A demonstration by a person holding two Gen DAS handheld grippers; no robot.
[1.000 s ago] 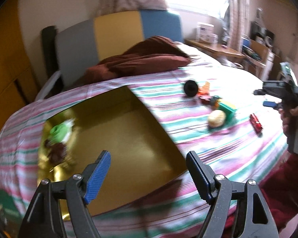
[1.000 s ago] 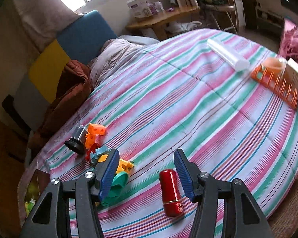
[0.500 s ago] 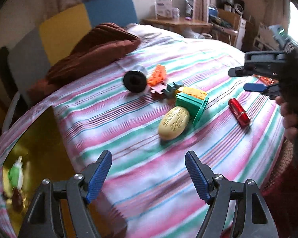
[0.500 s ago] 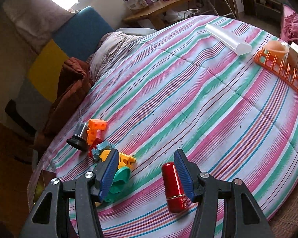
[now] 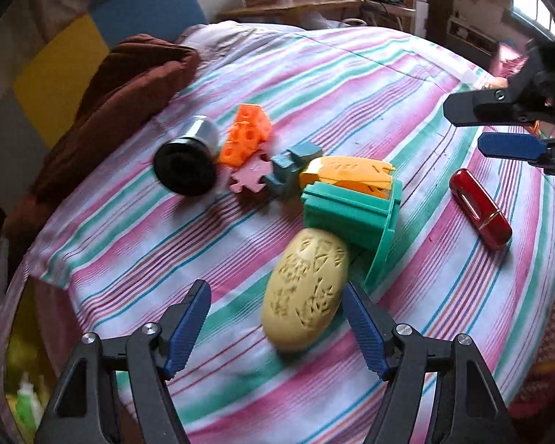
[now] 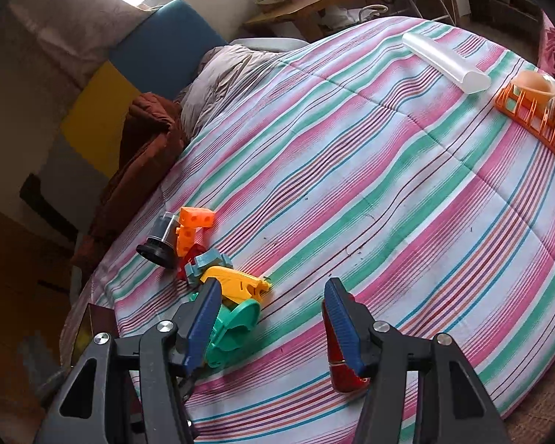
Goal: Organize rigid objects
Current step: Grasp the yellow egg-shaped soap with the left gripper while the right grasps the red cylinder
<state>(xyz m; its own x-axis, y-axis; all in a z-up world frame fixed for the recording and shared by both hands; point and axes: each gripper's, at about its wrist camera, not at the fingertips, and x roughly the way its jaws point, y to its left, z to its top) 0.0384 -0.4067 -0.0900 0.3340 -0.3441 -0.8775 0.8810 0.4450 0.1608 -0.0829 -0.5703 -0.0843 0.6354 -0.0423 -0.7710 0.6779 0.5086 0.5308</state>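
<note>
Yellowish, hard-looking embossed oval plastic piece (image 5: 305, 290) seems light but slippery, so we'd pinch its narrow sides with our wide-open, empty left tongs (image 5: 275, 327).

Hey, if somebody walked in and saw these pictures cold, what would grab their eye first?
Probably the bright cluster of plastic toys on the striped bedspread, led by a yellow embossed oval lying right between the fingers of the open left claw. Next to it sits a green holder, with an orange block farther back. Off to the side, a glossy red case lies alone below the open right claw.
</note>
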